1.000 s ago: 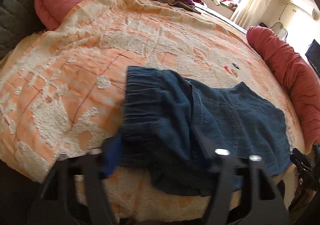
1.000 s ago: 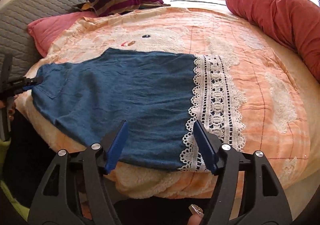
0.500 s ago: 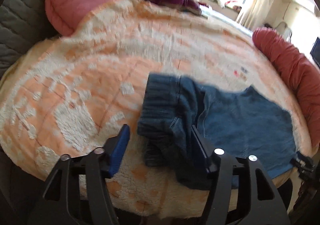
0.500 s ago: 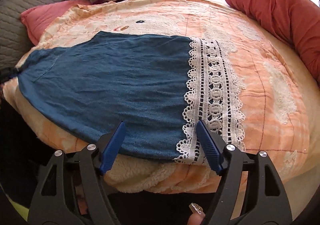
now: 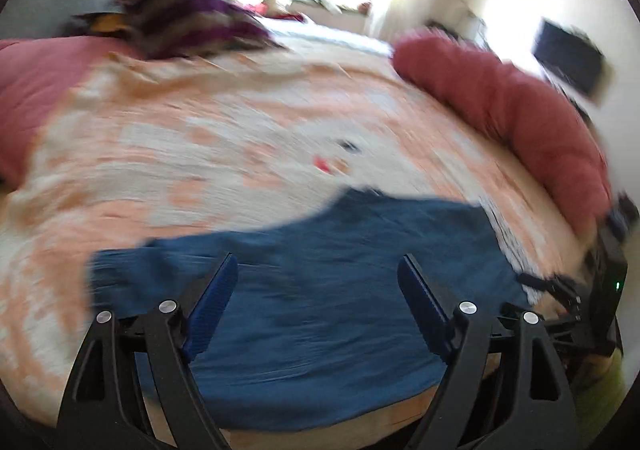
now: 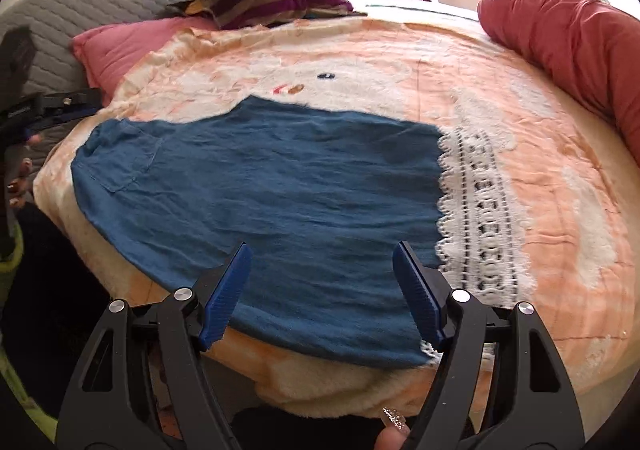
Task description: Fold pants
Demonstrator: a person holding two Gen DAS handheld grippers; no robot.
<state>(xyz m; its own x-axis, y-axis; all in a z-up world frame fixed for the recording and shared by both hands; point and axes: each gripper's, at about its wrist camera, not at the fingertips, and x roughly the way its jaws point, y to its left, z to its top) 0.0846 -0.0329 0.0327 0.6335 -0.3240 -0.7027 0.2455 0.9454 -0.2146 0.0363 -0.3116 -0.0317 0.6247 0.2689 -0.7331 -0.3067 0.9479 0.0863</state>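
Right tool point(image 6: 322, 290) and left tool point(image 5: 316, 304), both spread wide and released, poised over the near edge of the blue pants point(image 6: 264, 186). Pants lie flat on the orange bedspread point(image 6: 560, 186), lace hem point(image 6: 476, 210) rightward; red bolster point(image 6: 568, 34) beyond.

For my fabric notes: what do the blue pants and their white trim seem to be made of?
The blue pants look like thin woven cotton or light denim, matte, with fine creases and a stitched pocket. The white trim looks like openwork lace, probably cotton, with scalloped edges and rows of holes.
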